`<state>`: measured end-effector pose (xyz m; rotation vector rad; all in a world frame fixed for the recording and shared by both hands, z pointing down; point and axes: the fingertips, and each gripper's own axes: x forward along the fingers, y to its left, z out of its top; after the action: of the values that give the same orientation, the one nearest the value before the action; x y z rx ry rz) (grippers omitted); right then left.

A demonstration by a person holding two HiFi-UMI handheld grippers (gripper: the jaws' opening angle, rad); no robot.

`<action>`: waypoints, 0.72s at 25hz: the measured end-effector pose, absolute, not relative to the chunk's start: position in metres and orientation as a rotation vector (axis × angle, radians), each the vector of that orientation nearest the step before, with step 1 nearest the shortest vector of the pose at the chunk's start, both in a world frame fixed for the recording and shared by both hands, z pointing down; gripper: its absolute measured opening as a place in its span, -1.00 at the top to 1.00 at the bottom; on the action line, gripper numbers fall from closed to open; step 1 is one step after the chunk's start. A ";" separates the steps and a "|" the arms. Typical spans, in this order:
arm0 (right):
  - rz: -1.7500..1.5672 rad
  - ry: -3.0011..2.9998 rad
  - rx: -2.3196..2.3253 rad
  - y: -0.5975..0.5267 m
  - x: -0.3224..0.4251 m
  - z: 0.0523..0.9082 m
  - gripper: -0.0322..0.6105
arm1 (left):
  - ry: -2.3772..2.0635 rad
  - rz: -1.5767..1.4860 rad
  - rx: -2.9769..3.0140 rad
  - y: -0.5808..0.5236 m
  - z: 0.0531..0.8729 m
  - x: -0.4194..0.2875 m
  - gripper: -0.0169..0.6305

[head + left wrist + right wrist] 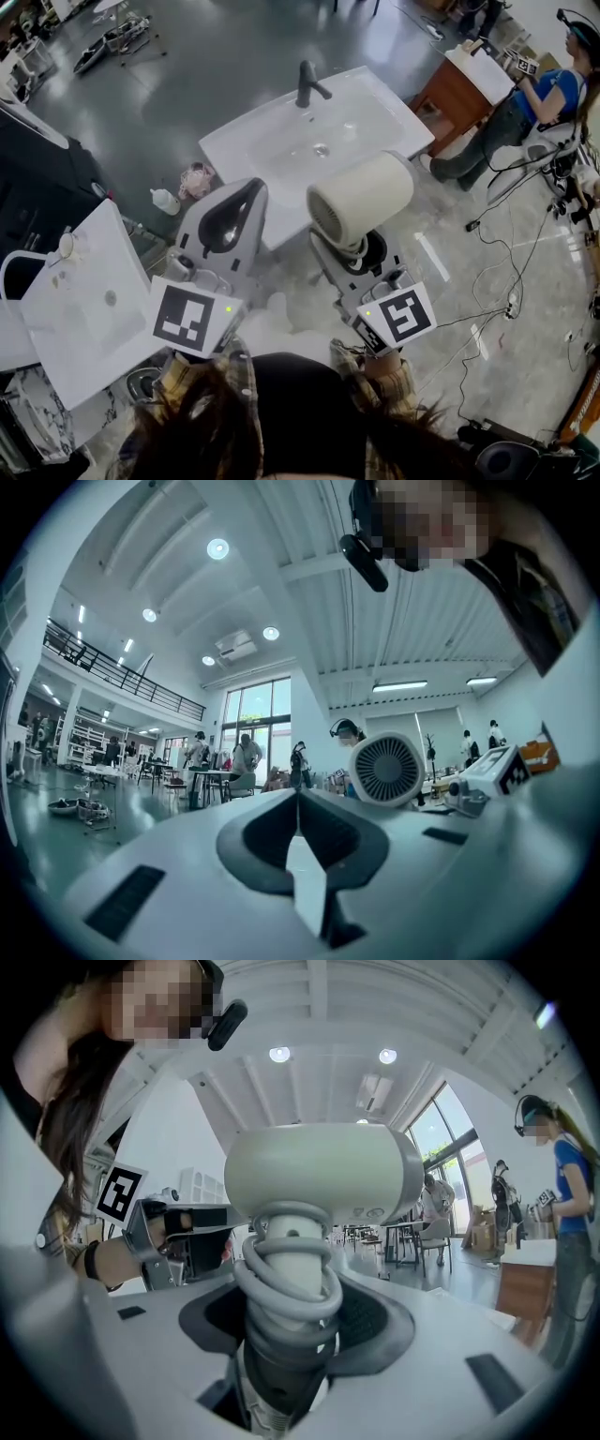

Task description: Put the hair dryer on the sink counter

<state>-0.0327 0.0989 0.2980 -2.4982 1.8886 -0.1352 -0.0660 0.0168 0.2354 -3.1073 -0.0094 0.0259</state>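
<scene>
A: What colour is the hair dryer (pixel 361 199)?
B: Cream, with a grey coiled cord (pixel 286 1279) — the sink counter (pixel 281 141) is white, the faucet (pixel 307 84) on it black.
A: And the marker cubes (pixel 192 317)?
B: Black-and-white squares.

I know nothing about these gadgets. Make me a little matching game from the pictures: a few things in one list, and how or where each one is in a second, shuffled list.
Things:
1. hair dryer
2. left gripper
3. faucet
4. bottle

States:
A. black, upright at the back of the sink
B. cream, handle clamped in the right gripper
C. jaws together, nothing between them
D. small and white, on the floor left of that sink

Pairs: 1-B, 2-C, 3-A, 4-D
</scene>
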 end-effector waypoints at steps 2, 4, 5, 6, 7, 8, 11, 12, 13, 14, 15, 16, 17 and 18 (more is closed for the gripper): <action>-0.143 1.885 -2.506 0.090 -0.031 0.298 0.14 | -0.017 0.025 -3.112 0.008 0.235 -0.064 0.89; -0.156 1.884 -2.513 0.085 -0.030 0.300 0.14 | -0.024 0.024 -3.112 0.003 0.235 -0.063 0.88; -0.164 1.884 -2.516 0.084 -0.029 0.302 0.14 | -0.025 0.023 -3.111 0.001 0.235 -0.063 0.88; -0.172 1.884 -2.517 0.083 -0.029 0.304 0.14 | -0.025 0.018 -3.110 0.000 0.236 -0.062 0.88; -0.180 1.884 -2.516 0.082 -0.028 0.305 0.14 | -0.023 0.010 -3.109 -0.002 0.238 -0.062 0.88; -0.187 1.885 -2.515 0.081 -0.026 0.307 0.14 | -0.020 -0.002 -3.110 -0.003 0.240 -0.062 0.88; -0.208 1.900 -2.505 0.075 -0.022 0.309 0.14 | 0.009 -0.029 -3.119 -0.011 0.245 -0.062 0.88; -0.212 1.909 -2.500 0.073 -0.020 0.310 0.14 | 0.025 -0.034 -3.121 -0.014 0.246 -0.062 0.88; -0.214 1.917 -2.496 0.071 -0.017 0.310 0.14 | 0.042 -0.037 -3.120 -0.018 0.246 -0.061 0.88; -0.214 1.924 -2.491 0.068 -0.013 0.310 0.14 | 0.060 -0.038 -3.119 -0.021 0.246 -0.059 0.88; -0.213 1.930 -2.485 0.066 -0.008 0.310 0.14 | 0.078 -0.037 -3.116 -0.024 0.246 -0.057 0.88; -0.214 1.937 -2.477 0.064 -0.003 0.311 0.14 | 0.097 -0.036 -3.113 -0.027 0.247 -0.054 0.89; -0.214 1.947 -2.468 0.062 0.003 0.311 0.14 | 0.117 -0.038 -3.111 -0.030 0.247 -0.051 0.88; -0.213 1.962 -2.456 0.059 0.009 0.312 0.14 | 0.139 -0.042 -3.108 -0.033 0.249 -0.049 0.88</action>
<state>0.0085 0.0588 0.3117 -2.4558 1.9619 -0.2131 -0.0488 -0.0330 0.2487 -3.1079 0.1393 -0.0423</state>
